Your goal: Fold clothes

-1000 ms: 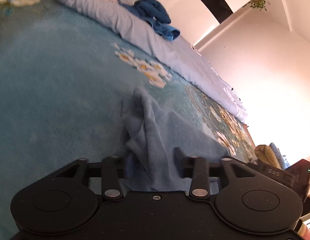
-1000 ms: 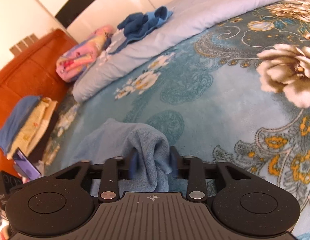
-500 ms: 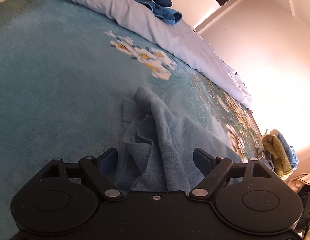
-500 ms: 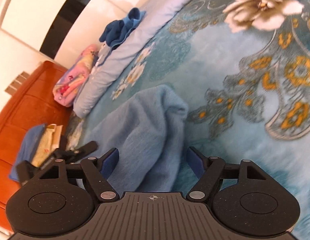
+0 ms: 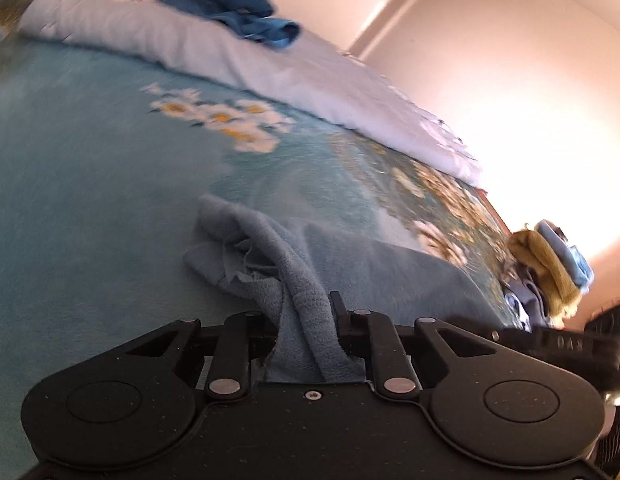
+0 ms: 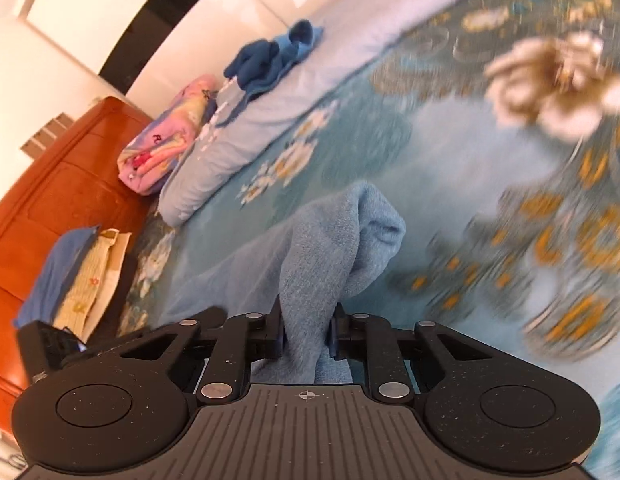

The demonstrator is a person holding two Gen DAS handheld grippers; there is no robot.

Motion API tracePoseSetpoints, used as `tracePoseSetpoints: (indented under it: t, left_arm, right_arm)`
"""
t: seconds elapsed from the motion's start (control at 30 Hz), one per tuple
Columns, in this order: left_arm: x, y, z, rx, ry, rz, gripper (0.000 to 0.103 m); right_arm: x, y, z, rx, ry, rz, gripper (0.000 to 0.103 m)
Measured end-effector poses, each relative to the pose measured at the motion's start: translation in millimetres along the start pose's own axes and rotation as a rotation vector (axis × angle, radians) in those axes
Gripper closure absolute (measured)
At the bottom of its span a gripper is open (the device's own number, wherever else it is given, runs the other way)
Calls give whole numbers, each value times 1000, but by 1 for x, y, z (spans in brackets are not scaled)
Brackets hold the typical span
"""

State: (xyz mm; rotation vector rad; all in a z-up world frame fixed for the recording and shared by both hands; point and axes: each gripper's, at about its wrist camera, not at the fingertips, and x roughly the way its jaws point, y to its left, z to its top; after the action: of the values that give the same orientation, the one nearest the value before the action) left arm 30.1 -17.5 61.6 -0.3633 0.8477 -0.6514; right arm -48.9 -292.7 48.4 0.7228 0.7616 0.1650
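Note:
A light blue fleece garment [image 5: 293,256] lies bunched on the teal floral bedspread [image 5: 89,168]. My left gripper [image 5: 305,320] is shut on a fold of its frayed edge. In the right wrist view the same garment [image 6: 330,240] rises in a ridge from the bed, and my right gripper [image 6: 305,328] is shut on its other end. The left gripper's body shows at the lower left of the right wrist view [image 6: 49,344].
A pale blue quilt [image 5: 229,52] runs along the back of the bed with a dark blue garment [image 5: 237,4] on it. A pink folded blanket [image 6: 165,148] and a stack of folded clothes [image 6: 73,272] lie by the orange headboard [image 6: 41,200]. More clothes [image 5: 550,272] sit at the bed's far end.
Half a second ago both grippers were open around the garment. Both have now shut on it, and the views are tilting with motion blur.

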Motion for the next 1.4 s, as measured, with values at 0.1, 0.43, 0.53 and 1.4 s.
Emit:
tracePoseSetpoints:
  t: [0.1, 0.43, 0.53, 1.4]
  left_arm:
    - [3, -36, 2, 54, -11, -50, 87]
    - [55, -196, 38, 274, -26, -277, 86]
    - [77, -260, 51, 337, -39, -359, 86]
    - [306, -483, -3, 432, 62, -542, 83]
  right_arm:
    - [-30, -3, 17, -75, -19, -29, 88]
    - [-172, -31, 89, -277, -165, -202, 88]
    - [-221, -45, 122, -330, -206, -279, 88]
    - [-330, -292, 292, -281, -143, -623, 81]
